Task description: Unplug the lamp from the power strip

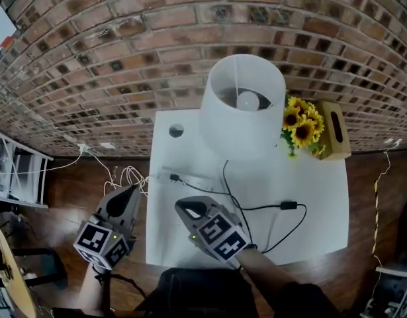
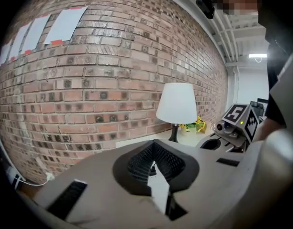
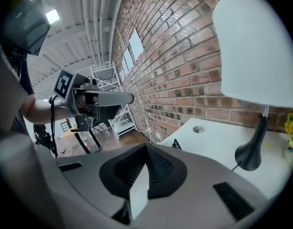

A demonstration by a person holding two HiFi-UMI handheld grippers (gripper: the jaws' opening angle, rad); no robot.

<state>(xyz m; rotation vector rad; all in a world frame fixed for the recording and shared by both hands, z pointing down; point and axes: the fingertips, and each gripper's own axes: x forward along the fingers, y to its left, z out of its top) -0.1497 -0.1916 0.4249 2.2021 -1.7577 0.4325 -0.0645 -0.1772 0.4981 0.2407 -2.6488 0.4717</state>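
A lamp (image 1: 243, 105) with a white shade stands at the back of the white table (image 1: 322, 197). Its black cord (image 1: 233, 194) runs forward across the table to a black plug (image 1: 175, 177) in the white power strip (image 1: 190, 178) near the table's left edge. An in-line block (image 1: 288, 205) lies on the cord at the right. My left gripper (image 1: 134, 189) hangs shut and empty just off the table's left edge, beside the strip. My right gripper (image 1: 183, 206) is over the table's front left, shut and empty, a little in front of the strip.
Sunflowers (image 1: 301, 126) and a wooden tissue box (image 1: 335, 130) sit at the table's back right, against the brick wall (image 1: 124, 58). A round cable hole (image 1: 176, 130) is at the back left. White cables (image 1: 124, 174) lie on the floor to the left, near a metal shelf (image 1: 11, 171).
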